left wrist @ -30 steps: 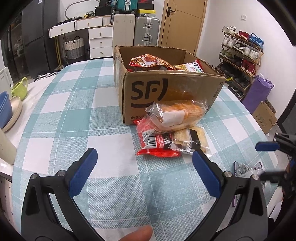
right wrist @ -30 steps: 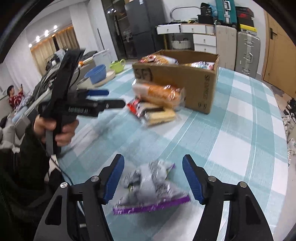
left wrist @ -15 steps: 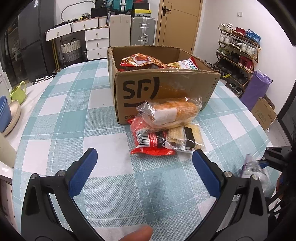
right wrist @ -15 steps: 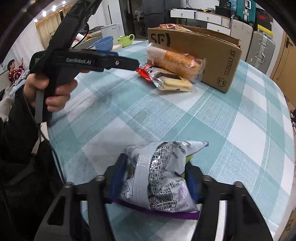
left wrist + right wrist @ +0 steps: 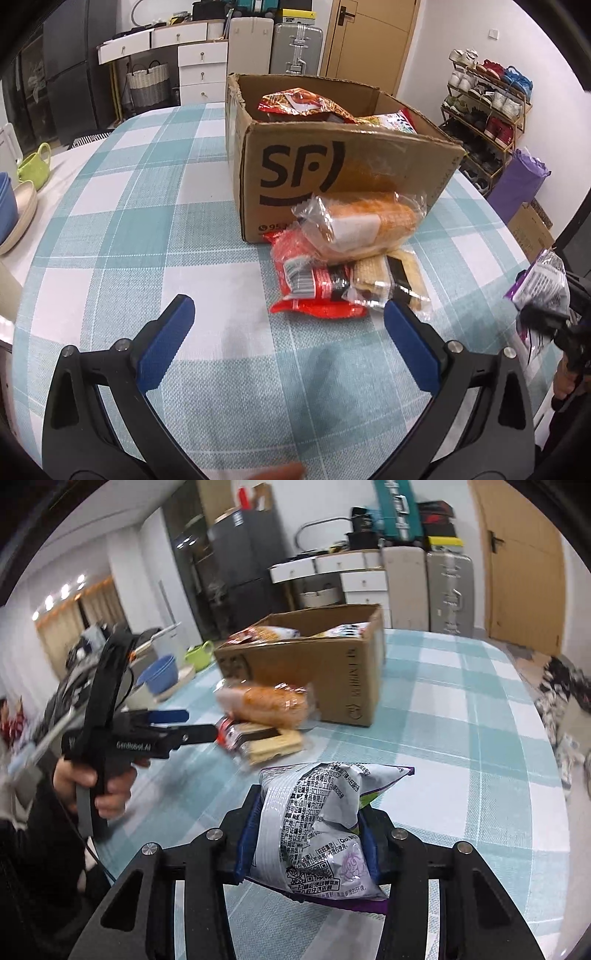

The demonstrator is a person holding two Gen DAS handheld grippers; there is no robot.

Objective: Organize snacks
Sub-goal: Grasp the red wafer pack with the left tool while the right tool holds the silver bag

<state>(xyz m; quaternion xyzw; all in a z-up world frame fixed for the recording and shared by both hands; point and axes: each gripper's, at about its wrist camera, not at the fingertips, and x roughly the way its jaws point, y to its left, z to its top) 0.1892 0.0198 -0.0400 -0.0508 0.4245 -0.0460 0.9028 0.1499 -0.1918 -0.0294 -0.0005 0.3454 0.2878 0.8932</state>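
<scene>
My right gripper [image 5: 306, 834] is shut on a silver and purple snack bag [image 5: 314, 827] and holds it above the checked table; the bag also shows in the left wrist view [image 5: 543, 284]. My left gripper [image 5: 284, 332] is open and empty, just short of a pile of snacks: a bread pack [image 5: 362, 225] lying on a red packet [image 5: 314, 288] and a biscuit pack [image 5: 388, 284]. The pile leans on an open cardboard box [image 5: 332, 170] that holds more snack bags [image 5: 299, 103]. The box [image 5: 314, 672] and the left gripper [image 5: 177, 723] show in the right wrist view.
A green cup [image 5: 35, 166] and stacked bowls [image 5: 14, 210] sit at the table's left edge. A shoe rack [image 5: 487, 110] and a purple bag [image 5: 521, 184] stand beyond the right edge. Drawers and suitcases line the back wall.
My right gripper has closed on the silver and purple bag and lifted it off the table. My left gripper has stayed open and moved a little nearer the pile.
</scene>
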